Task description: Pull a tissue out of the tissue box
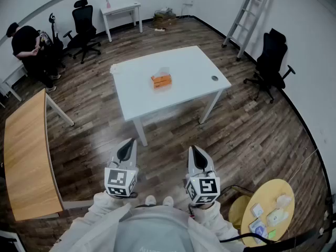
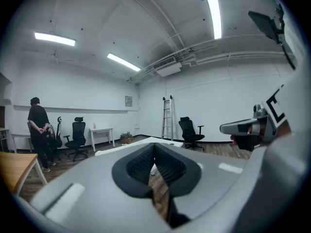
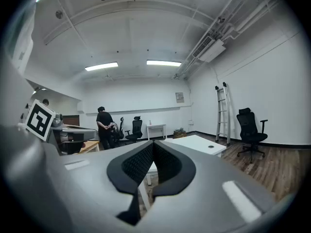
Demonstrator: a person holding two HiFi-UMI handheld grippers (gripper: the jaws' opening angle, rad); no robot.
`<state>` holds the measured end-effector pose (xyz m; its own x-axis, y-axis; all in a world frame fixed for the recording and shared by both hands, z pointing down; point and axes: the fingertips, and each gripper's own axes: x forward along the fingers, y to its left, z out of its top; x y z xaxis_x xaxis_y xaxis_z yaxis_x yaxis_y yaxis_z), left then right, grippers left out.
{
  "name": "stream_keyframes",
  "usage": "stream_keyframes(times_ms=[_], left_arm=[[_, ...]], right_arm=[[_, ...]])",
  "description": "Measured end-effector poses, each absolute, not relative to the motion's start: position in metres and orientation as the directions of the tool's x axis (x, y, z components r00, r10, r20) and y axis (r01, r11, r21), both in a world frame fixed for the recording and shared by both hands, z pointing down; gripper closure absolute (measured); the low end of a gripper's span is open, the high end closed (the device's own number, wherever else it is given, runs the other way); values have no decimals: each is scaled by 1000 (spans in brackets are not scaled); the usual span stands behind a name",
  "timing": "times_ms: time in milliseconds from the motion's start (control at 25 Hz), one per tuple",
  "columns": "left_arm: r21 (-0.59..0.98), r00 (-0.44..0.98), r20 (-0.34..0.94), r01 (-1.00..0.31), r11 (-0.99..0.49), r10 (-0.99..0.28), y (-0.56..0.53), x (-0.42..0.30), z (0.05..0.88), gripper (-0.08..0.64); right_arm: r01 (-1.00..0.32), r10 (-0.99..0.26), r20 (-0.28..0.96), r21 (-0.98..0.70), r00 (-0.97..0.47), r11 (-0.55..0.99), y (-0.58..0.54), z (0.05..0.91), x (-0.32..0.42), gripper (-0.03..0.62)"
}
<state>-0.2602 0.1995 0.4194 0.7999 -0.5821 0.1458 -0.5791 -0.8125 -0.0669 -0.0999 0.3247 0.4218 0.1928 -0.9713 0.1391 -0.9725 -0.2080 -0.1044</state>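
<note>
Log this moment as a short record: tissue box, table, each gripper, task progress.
tissue box: orange, near the middle of the white table
left gripper: jaws together, nothing between them, held close to the body, well short of the table
right gripper: jaws together, nothing between them, beside the left one
task progress: not begun; neither gripper is at the box
background: ladder against the far wall, person at the back left

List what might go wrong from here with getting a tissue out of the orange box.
1. The tissue box stands alone in the middle of the table; pulled with one gripper, it may lift or slide along.
2. The left gripper and right gripper are both shut and well short of the table; arriving shut, they would only push the box.
</note>
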Motion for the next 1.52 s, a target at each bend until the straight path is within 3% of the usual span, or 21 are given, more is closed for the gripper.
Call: stream_keyframes(times_ms=[1520], left_arm=[[-97, 767, 157, -614, -783, -622, 206, -219, 427, 560]], right_arm=[[-973, -974, 147, -132, 171, -191, 338, 440, -46, 592]])
